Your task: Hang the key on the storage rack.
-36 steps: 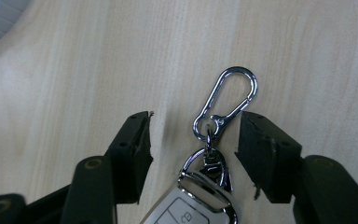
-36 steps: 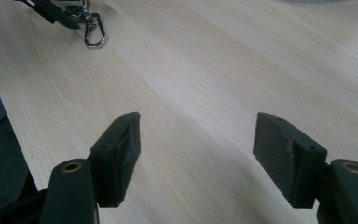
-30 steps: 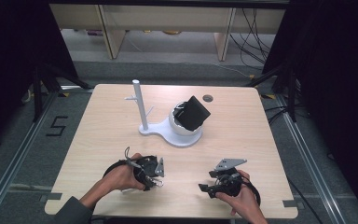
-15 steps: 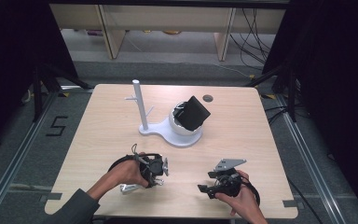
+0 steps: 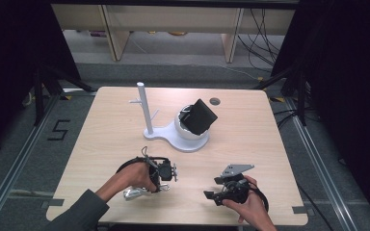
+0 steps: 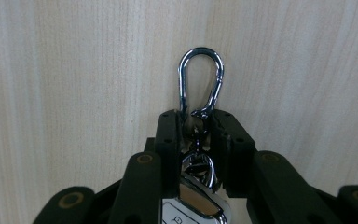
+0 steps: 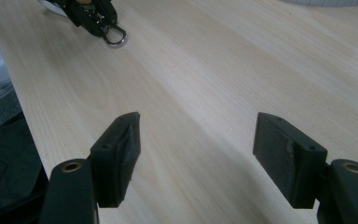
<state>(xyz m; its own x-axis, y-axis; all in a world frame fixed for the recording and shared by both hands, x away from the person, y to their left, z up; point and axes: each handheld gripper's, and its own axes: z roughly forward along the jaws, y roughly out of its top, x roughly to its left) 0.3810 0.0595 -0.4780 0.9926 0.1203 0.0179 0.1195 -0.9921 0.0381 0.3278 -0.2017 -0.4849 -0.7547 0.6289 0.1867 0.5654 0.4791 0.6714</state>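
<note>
Shiny chrome metal carabiner, matt pale wood table

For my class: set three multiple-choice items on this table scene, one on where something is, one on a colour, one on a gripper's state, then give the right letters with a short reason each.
1. Where does the white stand with an upright post sit?
A. mid-table, on the side away from the person
B. under the right gripper
C. on the floor

2. What colour is the metal carabiner clip of the key fob?
A. red
B. shiny silver
C. yellow

3. How does the right gripper stand?
A. shut on the clip
B. shut on the stand
C. open, nothing between its jaws

Answers: 1 A, the high view shows it beyond both hands. 2 B, it gleams silver in the left gripper view. 3 C, bare light wooden table shows between its jaws.
</note>
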